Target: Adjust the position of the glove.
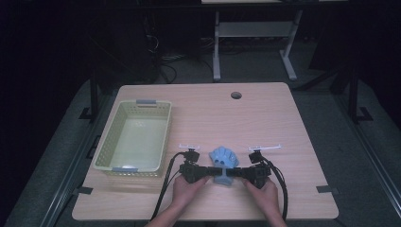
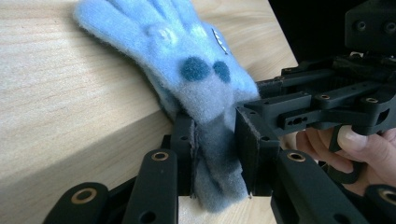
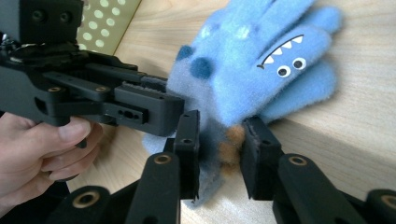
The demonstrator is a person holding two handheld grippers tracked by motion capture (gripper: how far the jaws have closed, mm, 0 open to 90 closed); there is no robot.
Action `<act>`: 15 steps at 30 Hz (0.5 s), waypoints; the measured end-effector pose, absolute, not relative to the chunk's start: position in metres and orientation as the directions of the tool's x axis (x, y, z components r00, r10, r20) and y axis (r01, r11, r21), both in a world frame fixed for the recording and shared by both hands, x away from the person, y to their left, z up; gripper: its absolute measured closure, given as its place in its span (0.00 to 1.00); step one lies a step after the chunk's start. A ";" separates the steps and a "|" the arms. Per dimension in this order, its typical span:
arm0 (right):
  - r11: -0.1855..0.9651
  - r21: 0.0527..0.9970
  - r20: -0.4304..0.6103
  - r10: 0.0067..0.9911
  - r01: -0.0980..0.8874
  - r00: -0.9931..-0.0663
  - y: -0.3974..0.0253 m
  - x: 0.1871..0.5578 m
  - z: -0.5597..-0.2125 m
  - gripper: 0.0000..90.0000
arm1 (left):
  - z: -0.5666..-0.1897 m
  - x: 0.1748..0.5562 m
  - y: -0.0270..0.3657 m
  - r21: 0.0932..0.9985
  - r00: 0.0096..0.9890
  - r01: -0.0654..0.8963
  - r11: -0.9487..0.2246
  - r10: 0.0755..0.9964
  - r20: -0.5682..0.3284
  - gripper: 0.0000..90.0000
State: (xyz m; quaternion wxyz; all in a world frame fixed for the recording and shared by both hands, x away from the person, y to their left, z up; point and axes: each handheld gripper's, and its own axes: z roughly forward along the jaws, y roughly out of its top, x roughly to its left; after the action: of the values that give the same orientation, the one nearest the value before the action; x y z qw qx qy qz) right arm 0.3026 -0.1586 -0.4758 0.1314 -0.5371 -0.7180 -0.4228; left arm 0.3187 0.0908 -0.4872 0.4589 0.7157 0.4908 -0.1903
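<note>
A fuzzy light-blue glove (image 1: 223, 160) with dark-blue dots and a toothy monster face lies near the table's front edge, fingers pointing away from me. Both grippers hold its cuff from opposite sides. My left gripper (image 1: 211, 172) comes in from the left; in the left gripper view its jaws (image 2: 215, 140) are clamped on the greyish-blue cuff of the glove (image 2: 187, 65). My right gripper (image 1: 233, 173) comes in from the right; in the right gripper view it (image 3: 220, 137) pinches the cuff of the glove (image 3: 261, 51) by a small orange-brown patch. A hand holds each gripper.
A pale yellow-green perforated basket (image 1: 108, 137) with nothing in it stands at the left of the wooden table (image 1: 265, 118). A round cable hole (image 1: 236, 95) sits near the far edge. Black cables trail off the front edge. Beyond the table is a dark floor with a white frame.
</note>
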 end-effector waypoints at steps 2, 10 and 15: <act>0.071 0.469 0.641 0.658 0.880 -0.395 -0.159 0.303 -0.475 0.81 | -0.487 0.319 0.091 0.473 0.447 0.876 -0.094 0.526 -0.723 0.79; 0.077 0.485 0.654 0.629 0.871 -0.420 -0.160 0.303 -0.473 0.86 | -0.488 0.322 0.095 0.476 0.467 0.872 -0.114 0.486 -0.739 0.84; 0.077 0.491 0.650 0.631 0.868 -0.423 -0.159 0.303 -0.471 0.86 | -0.488 0.323 0.096 0.469 0.460 0.876 -0.108 0.477 -0.749 0.85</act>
State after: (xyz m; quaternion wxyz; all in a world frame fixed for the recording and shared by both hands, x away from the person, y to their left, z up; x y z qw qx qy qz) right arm 0.3025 -0.1589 -0.4711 0.1353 -0.5196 -0.7212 -0.4376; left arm 0.3226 0.0961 -0.4884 0.4700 0.7135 0.4742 -0.2123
